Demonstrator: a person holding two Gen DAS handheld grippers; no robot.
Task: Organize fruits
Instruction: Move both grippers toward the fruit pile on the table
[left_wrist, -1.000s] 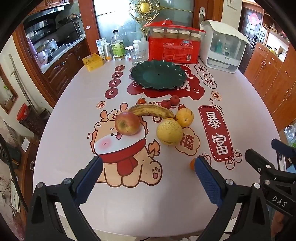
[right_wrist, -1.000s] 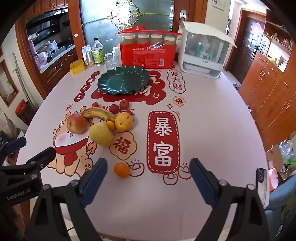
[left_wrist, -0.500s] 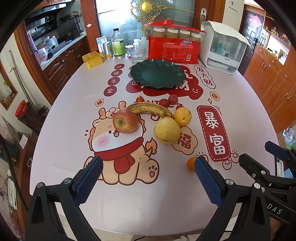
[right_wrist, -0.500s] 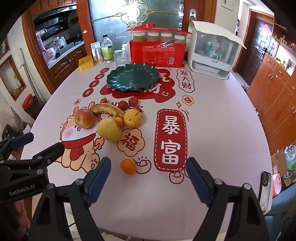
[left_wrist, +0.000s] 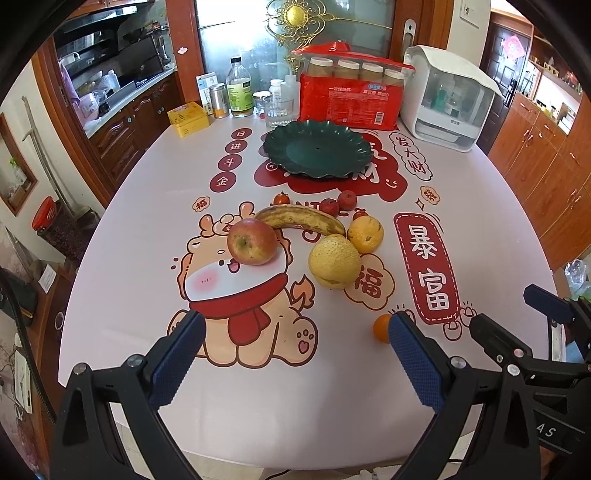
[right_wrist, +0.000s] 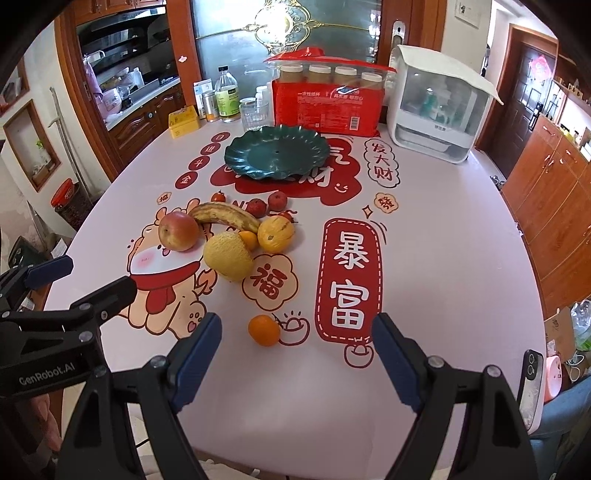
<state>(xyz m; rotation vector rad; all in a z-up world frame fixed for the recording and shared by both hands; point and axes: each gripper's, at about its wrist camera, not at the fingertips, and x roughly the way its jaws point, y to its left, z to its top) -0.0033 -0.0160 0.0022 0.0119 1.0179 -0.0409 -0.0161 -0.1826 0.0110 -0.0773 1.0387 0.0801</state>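
Note:
A red apple (left_wrist: 252, 242), a spotted banana (left_wrist: 300, 219), a big yellow pear (left_wrist: 334, 261), a yellow-orange fruit (left_wrist: 365, 234) and small red fruits (left_wrist: 347, 198) lie mid-table. A small orange (right_wrist: 263, 329) lies alone nearer me, partly hidden in the left wrist view (left_wrist: 380, 328). An empty dark green plate (left_wrist: 317, 152) stands behind the fruit. My left gripper (left_wrist: 295, 354) is open, above the near table edge. My right gripper (right_wrist: 295, 354) is open, just short of the small orange.
A red pack of jars (left_wrist: 351, 96), a white appliance (left_wrist: 447, 103), bottles (left_wrist: 240, 88), a glass (left_wrist: 277, 112) and a yellow box (left_wrist: 187, 119) line the far edge. Wooden cabinets (right_wrist: 554, 184) stand to the right. A phone (right_wrist: 532, 384) lies at the near right edge.
Both grippers have moved slightly forward and nearer the table; the fruits look larger. The small orange now sits closer between the right gripper's fingers. No fruit moved.

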